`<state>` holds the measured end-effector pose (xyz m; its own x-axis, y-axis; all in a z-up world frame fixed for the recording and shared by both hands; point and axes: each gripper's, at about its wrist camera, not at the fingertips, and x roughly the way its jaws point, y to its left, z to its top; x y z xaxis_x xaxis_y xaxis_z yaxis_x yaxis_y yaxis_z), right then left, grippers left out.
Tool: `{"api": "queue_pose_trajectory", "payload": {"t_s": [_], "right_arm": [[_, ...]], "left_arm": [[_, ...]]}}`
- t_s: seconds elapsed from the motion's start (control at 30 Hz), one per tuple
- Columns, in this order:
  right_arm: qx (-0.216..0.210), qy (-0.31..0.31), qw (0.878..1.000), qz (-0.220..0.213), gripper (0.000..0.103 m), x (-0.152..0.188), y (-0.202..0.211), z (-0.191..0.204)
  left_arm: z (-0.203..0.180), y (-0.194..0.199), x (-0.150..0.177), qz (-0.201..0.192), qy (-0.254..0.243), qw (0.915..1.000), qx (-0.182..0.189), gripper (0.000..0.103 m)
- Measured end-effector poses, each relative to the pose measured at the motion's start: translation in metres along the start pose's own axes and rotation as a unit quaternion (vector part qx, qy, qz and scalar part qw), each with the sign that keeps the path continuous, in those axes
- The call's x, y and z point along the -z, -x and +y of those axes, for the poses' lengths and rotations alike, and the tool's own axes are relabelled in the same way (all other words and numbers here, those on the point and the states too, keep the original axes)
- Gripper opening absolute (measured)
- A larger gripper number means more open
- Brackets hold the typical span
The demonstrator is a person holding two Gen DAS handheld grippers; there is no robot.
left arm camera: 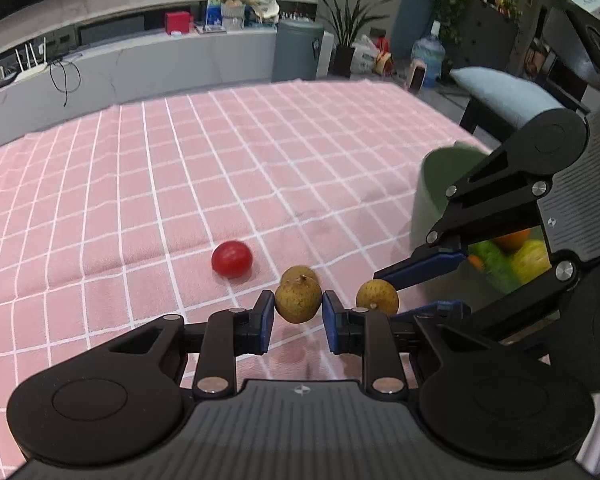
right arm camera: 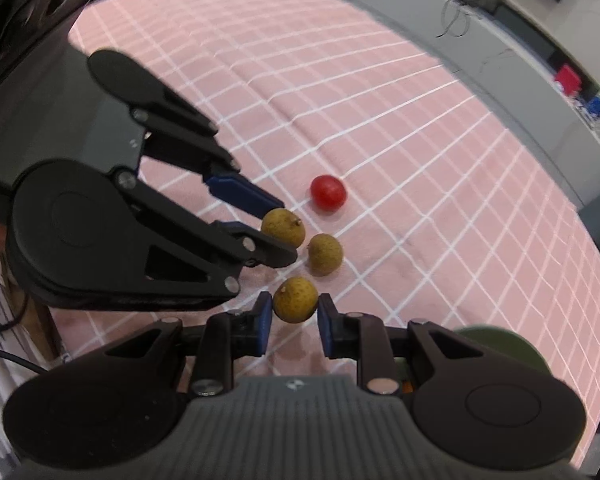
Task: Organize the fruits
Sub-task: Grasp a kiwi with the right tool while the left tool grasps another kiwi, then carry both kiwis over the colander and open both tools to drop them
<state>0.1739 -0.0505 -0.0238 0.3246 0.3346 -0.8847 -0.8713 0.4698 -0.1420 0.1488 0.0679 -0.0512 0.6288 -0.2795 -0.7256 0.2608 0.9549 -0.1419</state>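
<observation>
My left gripper [left arm camera: 298,310] is shut on a brown longan [left arm camera: 297,300], held just above the pink checked cloth [left arm camera: 180,184]. Close to its right, my right gripper [left arm camera: 386,296] is shut on a second longan [left arm camera: 376,295]. In the right wrist view that right gripper [right arm camera: 295,314] pinches its longan [right arm camera: 295,299], and the left gripper [right arm camera: 286,229] comes in from the left with its own fruit [right arm camera: 282,227]. A third longan [right arm camera: 325,253] lies loose on the cloth between them. A red cherry tomato [left arm camera: 232,259] rests farther back.
A green bowl [left arm camera: 436,184] with orange, yellow and green fruit inside stands at the table's right side, partly hidden behind the right gripper. A padded bench [left arm camera: 500,92] sits beyond the table edge. A long grey cabinet [left arm camera: 140,68] runs behind the table.
</observation>
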Motion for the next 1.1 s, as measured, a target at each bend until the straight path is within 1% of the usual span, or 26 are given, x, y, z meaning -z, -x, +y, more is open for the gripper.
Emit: {"api": "queue_pose_trajectory", "payload": {"t_s": [0.17,0.33,0.5,0.63,0.73,0.87,1.0,1.1], "right_arm": [[0.014,-0.040,0.998,-0.037,0.020,0.012,0.034,-0.008],[0.039,-0.064,0.995,-0.060,0.020,0.025,0.064,-0.018],[0.059,-0.087,0.992,-0.072,0.020,0.040,0.091,-0.028],[0.076,-0.106,0.989,-0.074,0.020,0.054,0.104,-0.039],[0.087,-0.120,0.986,-0.070,0.020,0.070,0.111,-0.053],[0.099,-0.136,0.984,-0.061,0.020,0.091,0.115,-0.066],[0.102,-0.152,0.982,-0.051,0.020,0.103,0.103,-0.079],[0.098,-0.158,0.981,-0.052,0.020,0.107,0.091,-0.086]], "left_arm": [[-0.015,0.021,-0.007,-0.027,0.005,0.9996,0.006,0.028],[-0.032,0.033,-0.014,-0.043,0.014,0.9983,0.037,0.028],[-0.054,0.040,-0.024,-0.050,-0.007,0.9964,0.068,0.028],[-0.071,0.039,-0.031,-0.054,-0.034,0.9949,0.078,0.028],[-0.083,0.033,-0.036,-0.049,-0.045,0.9938,0.089,0.028],[-0.098,0.016,-0.043,-0.031,-0.058,0.9930,0.098,0.028],[-0.108,-0.004,-0.046,-0.012,-0.072,0.9930,0.093,0.028],[-0.112,-0.019,-0.048,-0.003,-0.080,0.9929,0.088,0.028]]}}
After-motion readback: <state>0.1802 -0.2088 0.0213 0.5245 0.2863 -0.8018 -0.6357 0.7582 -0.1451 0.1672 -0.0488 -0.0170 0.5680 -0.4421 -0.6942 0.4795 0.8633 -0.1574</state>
